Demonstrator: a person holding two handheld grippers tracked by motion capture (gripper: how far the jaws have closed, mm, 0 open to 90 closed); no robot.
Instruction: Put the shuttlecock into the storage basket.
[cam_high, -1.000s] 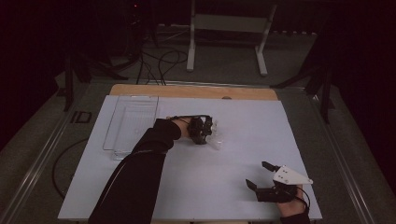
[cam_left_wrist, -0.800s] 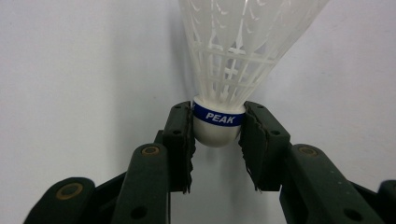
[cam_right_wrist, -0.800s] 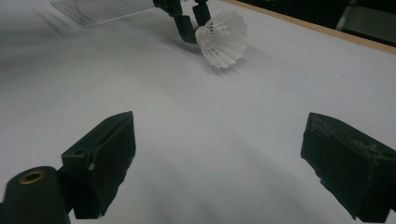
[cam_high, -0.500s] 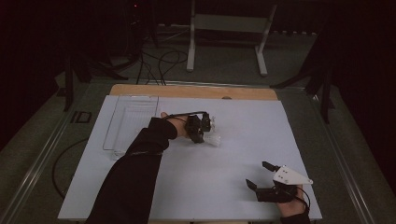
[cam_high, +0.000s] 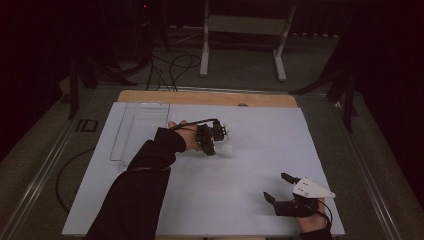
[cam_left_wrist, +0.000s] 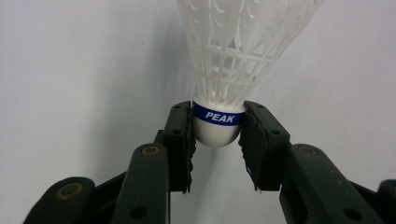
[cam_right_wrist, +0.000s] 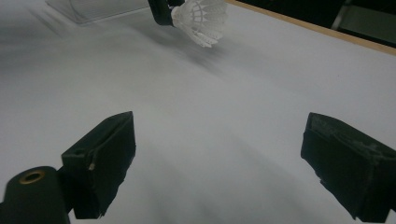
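your left gripper (cam_left_wrist: 217, 140) has drawn back toward the clear plastic tray (cam_high: 140, 131), jaws pinching the white plastic shuttlecock (cam_left_wrist: 219, 122) by its cork; your right gripper (cam_right_wrist: 219, 163) rests wide open, empty, likely tray-bound next.

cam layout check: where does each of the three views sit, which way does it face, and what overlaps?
High view: above the person's side, looking forward and down on the white-covered table; black sleeve, both hands show.
Left gripper view: rides the left gripper, facing along its jaws closed on the white plastic shuttlecock with blue PEAK band.
Right gripper view: rides the right gripper, facing across the table between wide-apart jaws.
Shared: all three show the shuttlecock; the clear plastic tray shows in high and right.
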